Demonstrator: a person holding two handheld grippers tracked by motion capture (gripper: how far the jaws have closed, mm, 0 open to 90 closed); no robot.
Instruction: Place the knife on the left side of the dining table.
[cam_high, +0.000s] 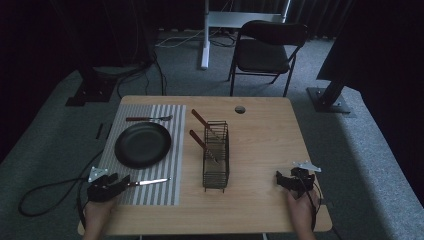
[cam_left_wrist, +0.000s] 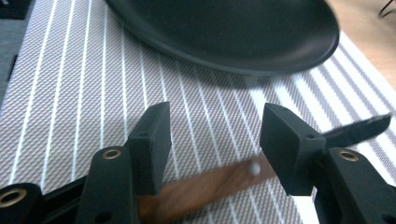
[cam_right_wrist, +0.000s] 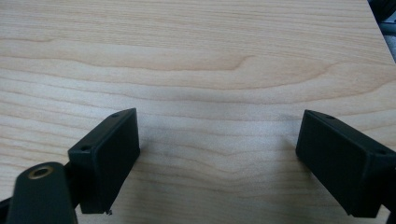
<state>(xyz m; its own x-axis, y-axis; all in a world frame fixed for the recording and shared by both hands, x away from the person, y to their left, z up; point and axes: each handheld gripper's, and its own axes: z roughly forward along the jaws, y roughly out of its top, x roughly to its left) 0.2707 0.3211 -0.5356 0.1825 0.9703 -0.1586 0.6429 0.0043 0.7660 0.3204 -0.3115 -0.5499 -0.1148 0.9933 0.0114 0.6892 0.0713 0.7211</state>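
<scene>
the left hand (cam_high: 97, 212) lies low at the near left corner, its left gripper (cam_left_wrist: 214, 140) parted moderately over the knife (cam_high: 148, 182), whose wooden handle lies between the jaws on the striped placemat (cam_high: 150, 195), just near of the black plate (cam_high: 143, 144). far right, the right gripper (cam_right_wrist: 217, 158) hovers wide open over the bare table (cam_high: 260, 150).

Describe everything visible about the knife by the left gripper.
The knife has a brown wooden-looking handle with a pale rivet and a shiny metal blade. It lies flat on the striped placemat, in front of the black plate and apart from it, blade pointing toward the wire rack. The left gripper is open, its jaws straddling the handle without visibly clamping it.
</scene>
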